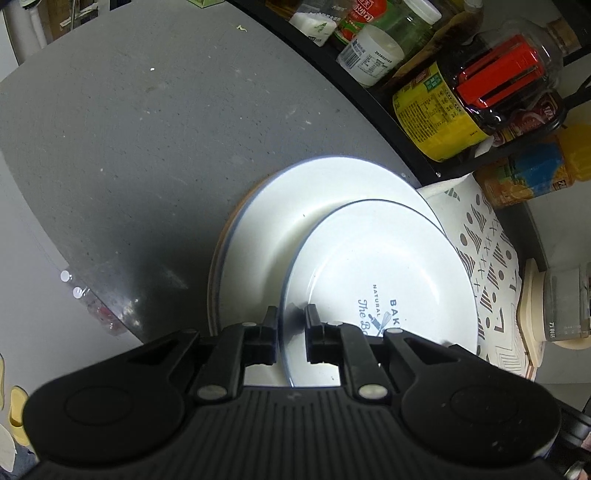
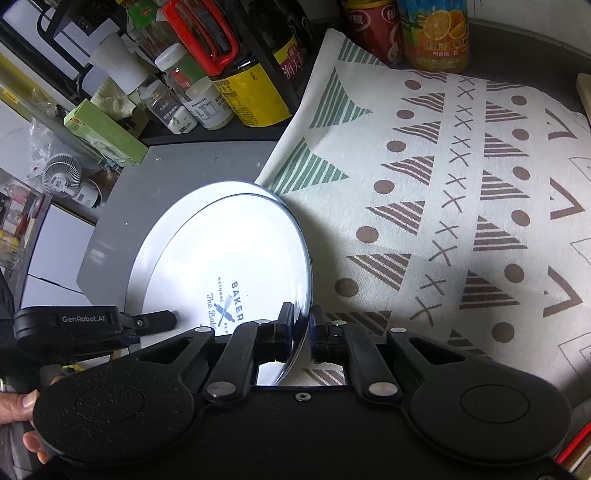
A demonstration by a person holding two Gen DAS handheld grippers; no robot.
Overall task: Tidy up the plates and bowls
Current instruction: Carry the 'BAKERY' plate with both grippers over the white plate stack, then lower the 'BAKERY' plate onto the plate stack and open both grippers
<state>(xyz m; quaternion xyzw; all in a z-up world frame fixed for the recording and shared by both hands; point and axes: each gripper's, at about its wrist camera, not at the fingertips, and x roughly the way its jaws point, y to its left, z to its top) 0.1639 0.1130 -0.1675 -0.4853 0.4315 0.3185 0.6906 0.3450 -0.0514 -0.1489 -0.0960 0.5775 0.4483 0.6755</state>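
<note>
A small white plate (image 1: 384, 273) with blue "Bakery" print is held tilted over a larger white plate (image 1: 280, 206) on the grey table. My left gripper (image 1: 291, 319) is shut on the small plate's near rim. My right gripper (image 2: 301, 317) is shut on the same plate (image 2: 236, 254) at its right rim; the larger plate (image 2: 159, 236) shows beneath it. The left gripper (image 2: 147, 321) appears at the lower left of the right wrist view.
A patterned cloth (image 2: 443, 192) lies right of the plates. A black shelf (image 1: 369, 92) with bottles and jars, including a yellow-labelled bottle (image 1: 443, 114), stands behind. An orange juice bottle (image 2: 436, 33) stands at the cloth's far edge. A jar (image 1: 565, 306) sits on a wooden coaster.
</note>
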